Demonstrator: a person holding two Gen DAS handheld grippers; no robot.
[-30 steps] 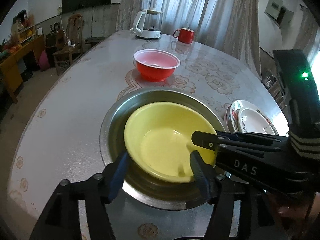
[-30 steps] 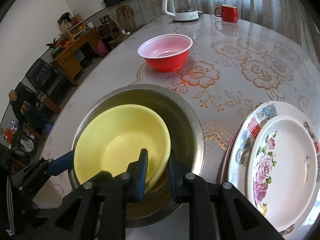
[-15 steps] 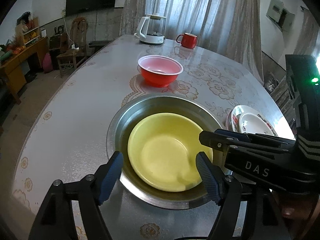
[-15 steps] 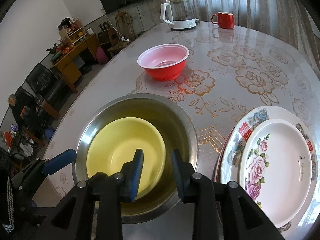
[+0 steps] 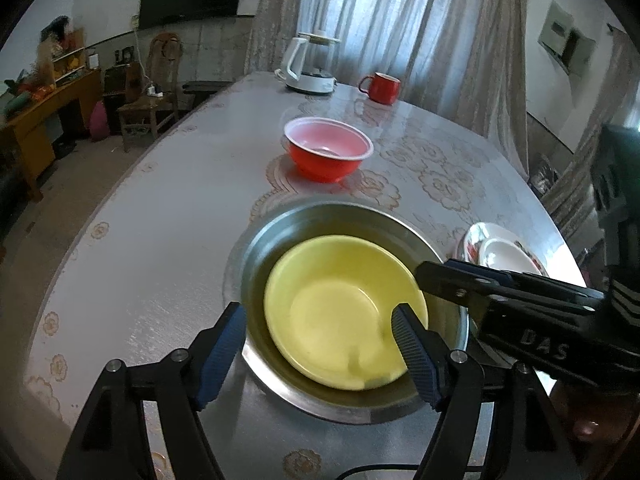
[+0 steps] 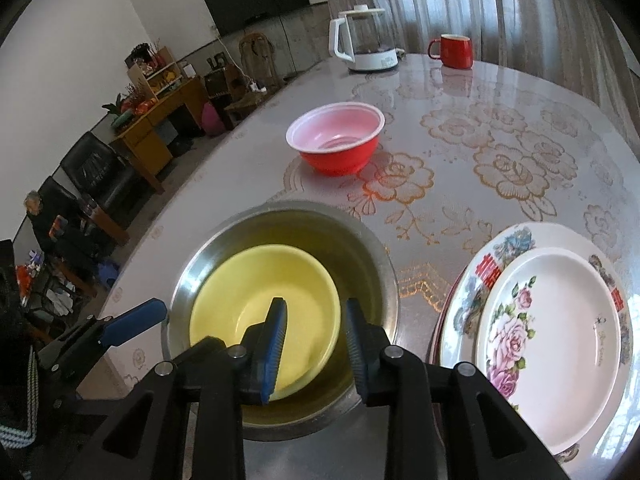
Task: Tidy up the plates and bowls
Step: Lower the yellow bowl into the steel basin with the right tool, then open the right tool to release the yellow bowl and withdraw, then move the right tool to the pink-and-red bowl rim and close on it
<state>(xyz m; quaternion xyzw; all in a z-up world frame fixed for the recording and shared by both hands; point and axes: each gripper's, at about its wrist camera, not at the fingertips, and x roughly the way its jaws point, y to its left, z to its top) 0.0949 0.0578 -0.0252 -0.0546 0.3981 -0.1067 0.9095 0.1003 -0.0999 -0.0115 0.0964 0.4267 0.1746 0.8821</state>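
Your yellow bowl [image 5: 340,312] sits inside the steel basin [image 5: 276,236] at the near middle of the table [image 5: 152,240], leaning toward the basin's near side.

Your left gripper [image 5: 320,344] stands wide apart over the near rim: its left pad is outside the basin, its right pad hangs above the yellow bowl's right edge, and neither presses on anything.

Your right gripper [image 6: 316,336] has a narrower gap, and it grips nothing. The left pad is over the yellow bowl's inside, the right pad over the space between bowl and basin wall, with the bowl's right rim below the gap; the pads do not clamp it.

The red bowl [image 6: 336,140] stands alone farther out on the table, well apart from the basin.

To the right of the basin, just beside it, 2 floral plates [image 6: 552,344] are stacked, the smaller on the larger; whether a 3rd lies beneath, you cannot tell.

At the far end sit a white kettle [image 6: 364,40] and, to its right, a red mug [image 6: 452,50].
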